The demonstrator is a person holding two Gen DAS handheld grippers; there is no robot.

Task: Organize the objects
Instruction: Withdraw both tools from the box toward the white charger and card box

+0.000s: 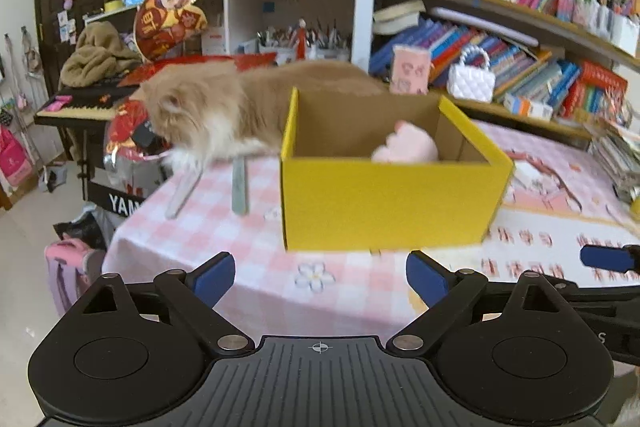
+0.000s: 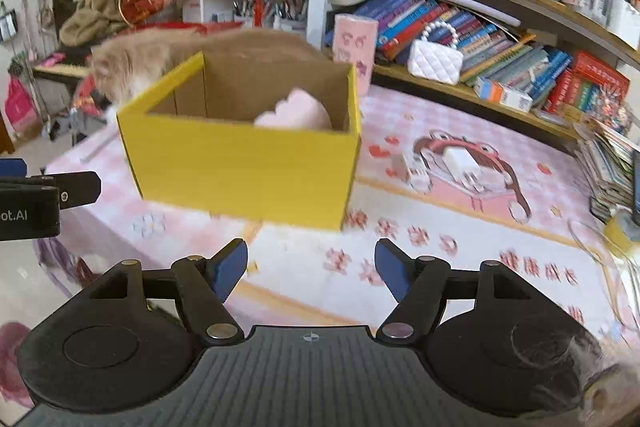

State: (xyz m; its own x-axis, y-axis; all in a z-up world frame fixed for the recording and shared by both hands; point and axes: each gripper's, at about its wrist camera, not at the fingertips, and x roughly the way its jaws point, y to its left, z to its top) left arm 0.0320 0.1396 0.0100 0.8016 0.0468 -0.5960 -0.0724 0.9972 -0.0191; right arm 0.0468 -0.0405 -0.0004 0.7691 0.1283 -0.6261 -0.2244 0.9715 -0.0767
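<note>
A yellow cardboard box (image 1: 384, 203) stands open on the pink checked table; it also shows in the right wrist view (image 2: 248, 171). A pink plush paw (image 1: 406, 145) lies inside it, seen from the right too (image 2: 296, 111). My left gripper (image 1: 320, 281) is open and empty, just short of the box's near wall. My right gripper (image 2: 312, 267) is open and empty, in front of the box's near right corner. A white charger (image 2: 460, 161) and a small white item (image 2: 414, 173) lie on the mat to the right of the box.
A long-haired ginger cat (image 1: 208, 107) stands on the table behind the box, head over the left edge. Two flat sticks (image 1: 239, 187) lie left of the box. Bookshelves (image 2: 500, 27) line the back right. A stack of books (image 2: 608, 167) sits at the right edge.
</note>
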